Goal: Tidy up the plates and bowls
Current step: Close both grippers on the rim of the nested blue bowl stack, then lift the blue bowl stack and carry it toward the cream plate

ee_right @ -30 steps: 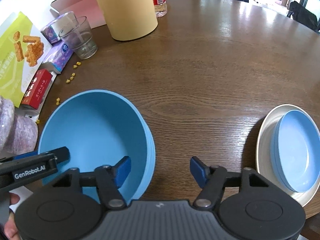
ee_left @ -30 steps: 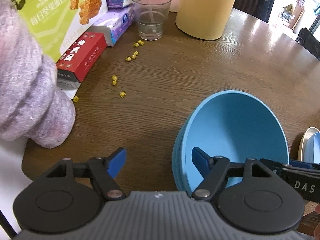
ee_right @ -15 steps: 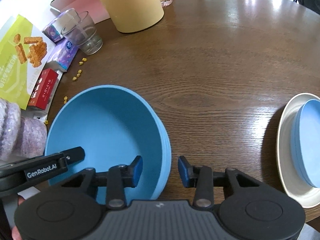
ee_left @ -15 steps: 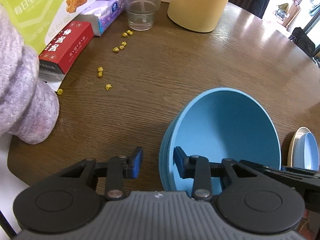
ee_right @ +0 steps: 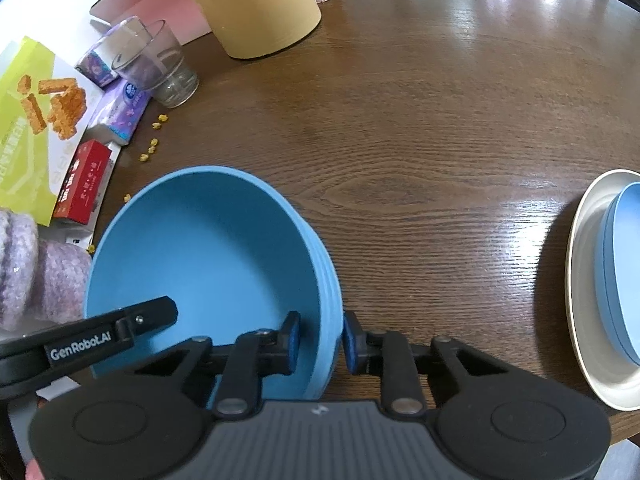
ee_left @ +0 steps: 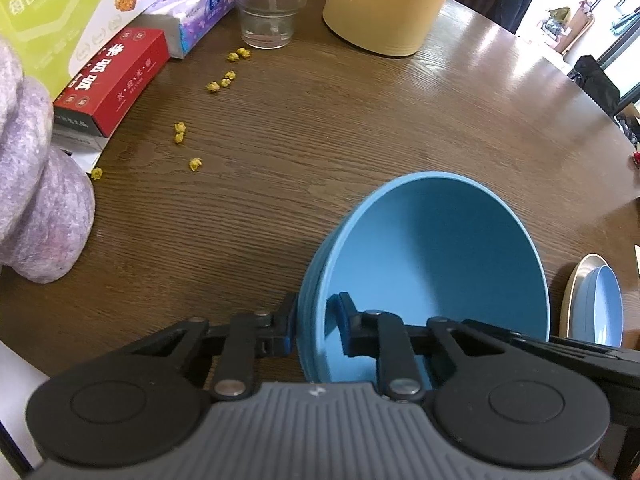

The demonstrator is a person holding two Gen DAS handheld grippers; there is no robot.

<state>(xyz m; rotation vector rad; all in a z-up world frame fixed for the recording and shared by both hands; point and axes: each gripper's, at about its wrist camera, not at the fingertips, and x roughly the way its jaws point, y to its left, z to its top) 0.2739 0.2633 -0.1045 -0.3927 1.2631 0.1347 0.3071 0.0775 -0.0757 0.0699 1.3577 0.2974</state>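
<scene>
A stack of nested blue bowls (ee_left: 432, 248) (ee_right: 208, 256) stands near the front edge of the round wooden table (ee_right: 420, 128). My left gripper (ee_left: 314, 328) straddles its left rim, one pad outside and one inside, jaws closing onto the wall. On the opposite rim my right gripper (ee_right: 320, 336) does the same, its jaws closing too, pads against the wall. The left gripper's black finger (ee_right: 112, 336) shows across the bowl in the right wrist view. To the right a cream plate (ee_right: 580, 280) carries a blue plate (ee_right: 624, 272).
A tall yellow canister (ee_left: 384, 4), a glass (ee_left: 272, 12), a red box (ee_left: 112, 80), tissue packs (ee_left: 200, 12) and a green snack box (ee_right: 28, 120) crowd the back left. Yellow crumbs (ee_left: 180, 132) dot the wood. A purple fleecy sleeve (ee_left: 36, 200) lies at the left edge.
Both grippers' jaws have narrowed from wide open to closing on opposite sides of the blue bowl stack's rim. Both views tipped slightly further down.
</scene>
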